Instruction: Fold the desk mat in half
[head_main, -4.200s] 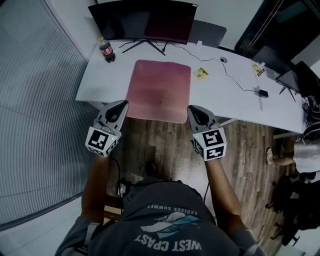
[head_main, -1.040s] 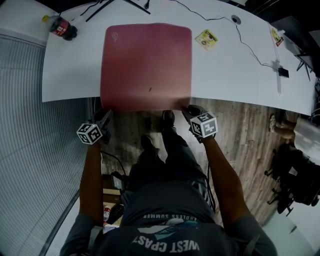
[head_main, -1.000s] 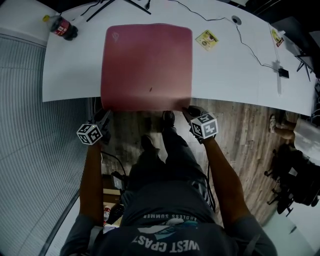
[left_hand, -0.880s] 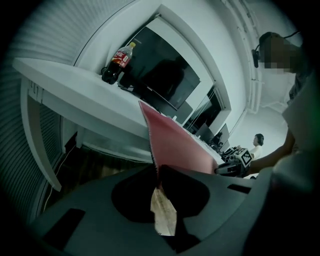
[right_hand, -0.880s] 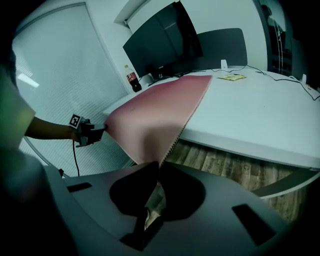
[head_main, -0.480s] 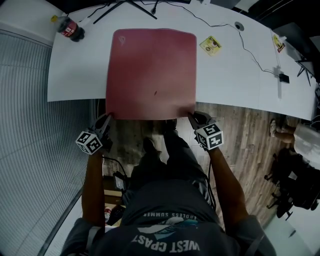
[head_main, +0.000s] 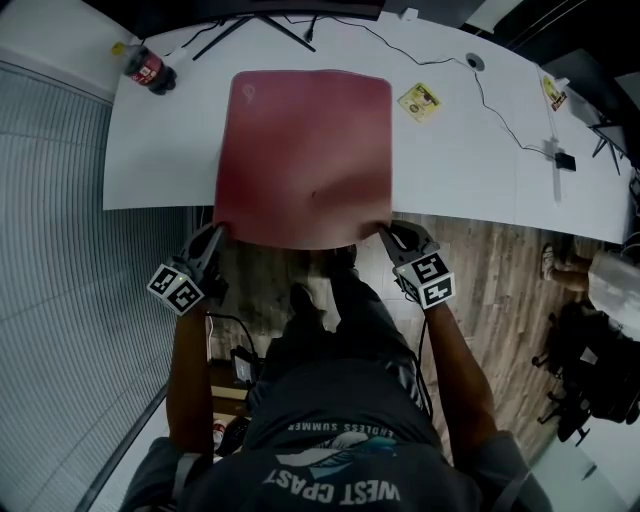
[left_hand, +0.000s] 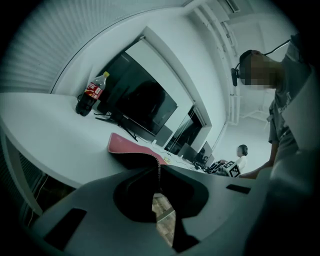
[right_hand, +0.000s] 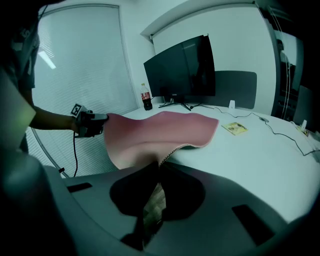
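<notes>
Pink desk mat (head_main: 305, 150) lies lengthwise on the white tabletop (head_main: 460, 150), its far edge toward the monitor (right_hand: 182, 65) and its near edge out past the tabletop's front, above the wooden floor (head_main: 500, 260). The left gripper (head_main: 216, 233) is clenched on the near left corner and the right gripper (head_main: 384, 231) on the near right corner. The head view takes in both grips at once but flattens the mat. The right gripper view shows what that view misses: the near end raised off the tabletop and sagging in a wave between the two grips, the far end resting down. Each gripper view shows its own jaws pressed together on the mat's thin stitched edge, which the gripper bodies cover in the head view. The left gripper view catches only a sliver of the mat, edge-on. A cola bottle (head_main: 148, 70) stands near the far left corner of the tabletop, well apart from the mat, and a small yellow item (head_main: 419, 98), perhaps a card or packet, lies just right of the mat's far end.
</notes>
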